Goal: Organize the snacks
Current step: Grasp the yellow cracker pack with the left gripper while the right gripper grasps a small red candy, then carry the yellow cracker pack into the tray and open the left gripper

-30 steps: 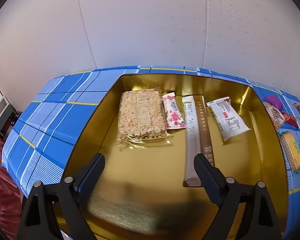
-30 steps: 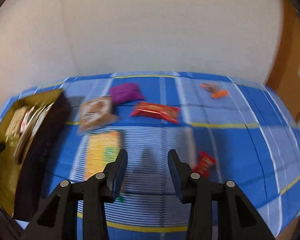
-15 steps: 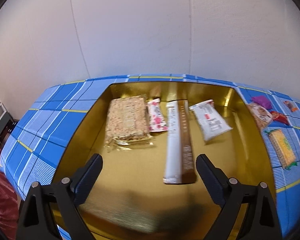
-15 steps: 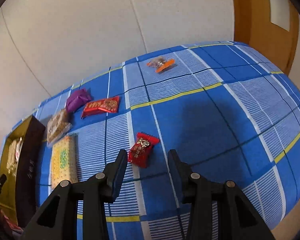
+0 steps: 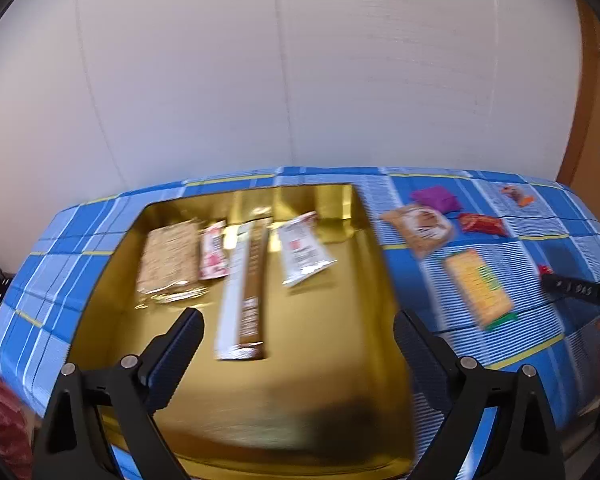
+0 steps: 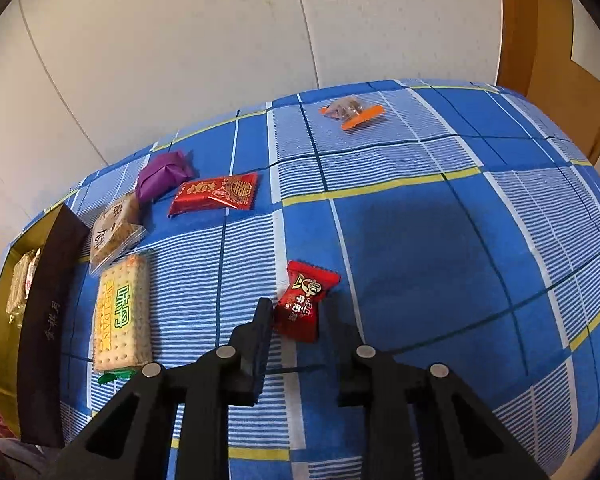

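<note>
A gold tray (image 5: pixel 352 380) holds a cereal bar pack (image 5: pixel 166 256), a small pink packet (image 5: pixel 213 255), a long brown-and-white bar (image 5: pixel 246 292) and a white packet (image 5: pixel 302 253). My left gripper (image 5: pixel 298 344) hangs open and empty over the tray's near part. My right gripper (image 6: pixel 298 320) is open, low over the blue checked cloth, its fingers either side of a small red candy packet (image 6: pixel 302 306). The tray's dark outer wall (image 6: pixel 46 320) shows at the left of the right wrist view.
On the cloth lie a yellow cracker pack (image 6: pixel 121 312), a tan biscuit pack (image 6: pixel 114 232), a purple packet (image 6: pixel 162 176), a red flat packet (image 6: pixel 216 194) and an orange-ended packet (image 6: pixel 352 112). A wooden door (image 6: pixel 556 52) stands at the right. The wall is close behind.
My right gripper has moved forward and down, so the red candy now sits between its fingers. My left gripper has drawn back and turned right, showing more of the cloth.
</note>
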Available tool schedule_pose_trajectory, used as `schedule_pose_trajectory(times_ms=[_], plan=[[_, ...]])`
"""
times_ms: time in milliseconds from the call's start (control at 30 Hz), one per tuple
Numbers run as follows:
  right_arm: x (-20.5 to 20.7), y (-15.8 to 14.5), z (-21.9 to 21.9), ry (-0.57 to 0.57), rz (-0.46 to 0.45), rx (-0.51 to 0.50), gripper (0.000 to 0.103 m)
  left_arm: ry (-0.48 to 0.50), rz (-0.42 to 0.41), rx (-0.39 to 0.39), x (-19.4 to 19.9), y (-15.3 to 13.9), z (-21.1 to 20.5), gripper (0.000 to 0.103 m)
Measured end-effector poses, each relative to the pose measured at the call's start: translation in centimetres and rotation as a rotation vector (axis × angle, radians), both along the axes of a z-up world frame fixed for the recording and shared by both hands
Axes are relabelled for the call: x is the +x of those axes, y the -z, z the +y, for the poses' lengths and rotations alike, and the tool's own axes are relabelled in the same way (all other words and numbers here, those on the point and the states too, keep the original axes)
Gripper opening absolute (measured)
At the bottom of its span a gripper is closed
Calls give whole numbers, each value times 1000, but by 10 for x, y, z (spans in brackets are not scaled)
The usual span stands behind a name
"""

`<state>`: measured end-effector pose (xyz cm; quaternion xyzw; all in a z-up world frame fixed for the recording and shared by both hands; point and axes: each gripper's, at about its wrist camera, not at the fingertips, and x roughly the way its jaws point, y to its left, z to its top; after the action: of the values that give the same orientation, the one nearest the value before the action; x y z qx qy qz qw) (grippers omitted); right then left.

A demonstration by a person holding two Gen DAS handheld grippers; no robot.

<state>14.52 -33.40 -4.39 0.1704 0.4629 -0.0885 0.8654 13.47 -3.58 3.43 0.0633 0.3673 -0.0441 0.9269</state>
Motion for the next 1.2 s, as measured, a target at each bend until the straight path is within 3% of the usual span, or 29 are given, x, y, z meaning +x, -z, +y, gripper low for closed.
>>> schedule_pose_trajectory(times_ms=[167,333,500,733,800,833,933,967,1067,1200], plan=[[-5,-1,2,-9,5,9,22,74,52,-10,10,0,-47,96],[-8,-1,-2,-1,3,38,22,154,169,-22,28,11,-103,97],[-10,-1,-7,11,-5,73,22,142,273,-13,51,35,-141,97],[-9,-2,-6,-1,-1,70,22,140,300,40,63,61,-171,96],[-9,-2,-7,1,-2,73,22,143,296,52,65,69,-173,88],[-10,-2,-7,2,-3,76,22,148,302,51,66,73,-173,79],[-10,-2,-8,5,-4,87,22,152,290,-19,66,75,-164,67],[-10,-1,-9,5,-5,91,22,155,280,-28,64,74,-162,58],[-10,-1,-9,5,-5,90,22,190,265,-21,63,72,-163,51],[-9,-2,-6,0,-1,60,22,212,231,-35,56,67,-155,50]])
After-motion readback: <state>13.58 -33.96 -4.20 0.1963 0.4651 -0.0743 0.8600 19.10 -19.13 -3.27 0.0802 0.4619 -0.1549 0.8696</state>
